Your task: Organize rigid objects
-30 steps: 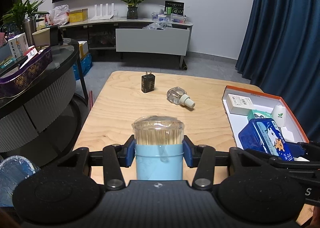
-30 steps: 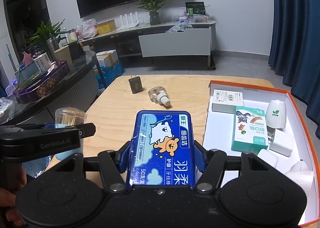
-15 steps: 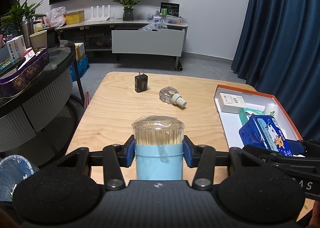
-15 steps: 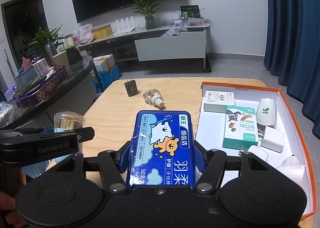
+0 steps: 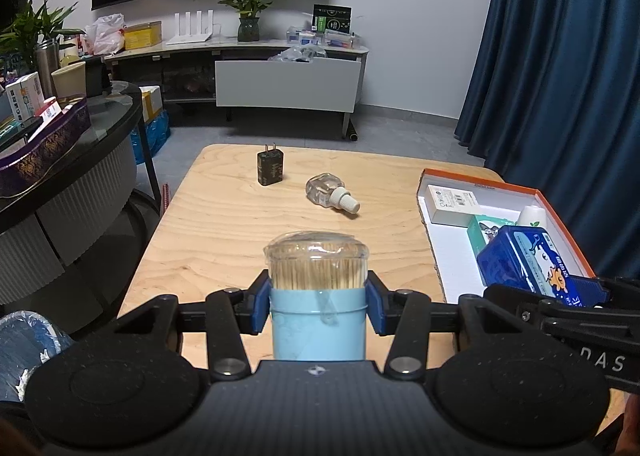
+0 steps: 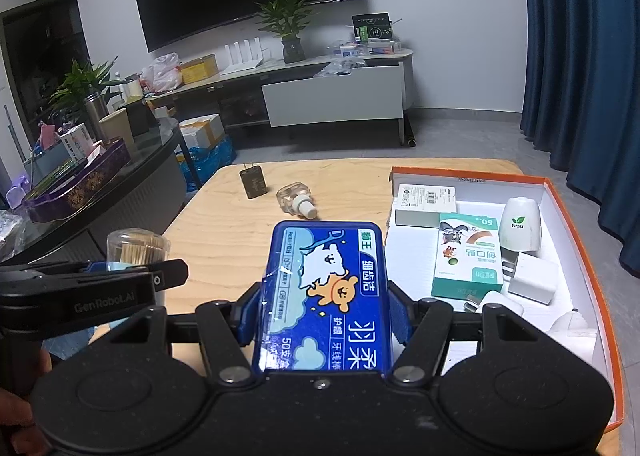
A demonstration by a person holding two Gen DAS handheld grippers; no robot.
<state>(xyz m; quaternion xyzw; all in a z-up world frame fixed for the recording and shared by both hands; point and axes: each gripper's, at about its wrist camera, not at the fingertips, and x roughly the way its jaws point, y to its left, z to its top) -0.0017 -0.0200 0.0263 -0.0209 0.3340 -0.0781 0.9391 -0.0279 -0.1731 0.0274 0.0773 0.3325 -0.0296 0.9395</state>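
Left wrist view: the left gripper point(image 5: 319, 298) points forward and down over the near part of the table point(image 5: 224, 224), its blue pads pinching the pale blue jar point(image 5: 319, 326) on both sides. The jar stands upright, toothpicks showing through its clear lid. Farther out on the wood lie a black plug point(image 5: 270, 167), prongs up, and just right of it a clear bottle point(image 5: 329, 194) on its side, cap toward the camera. At right sits the orange-rimmed box point(image 5: 558, 212) with white cartons inside. The right gripper's dark body crosses the lower right, carrying the blue case point(image 5: 532, 266) over the box's near end. Bare wood lies between the jar and the bottle; the table's left edge drops to the floor beside a round dark counter.

Right wrist view: the right gripper point(image 6: 325, 318) is tilted down, clamped on the long sides of the blue case point(image 6: 326, 296), held face up. The case hangs over the table's near part, just left of the box point(image 6: 584, 240). In the box lie a white carton, a green-and-white carton point(image 6: 468, 256), a white dome device point(image 6: 520, 223) and white plugs; its near left floor is bare. The left gripper point(image 6: 120, 270) with the jar point(image 6: 136, 248) stands at left, well apart.
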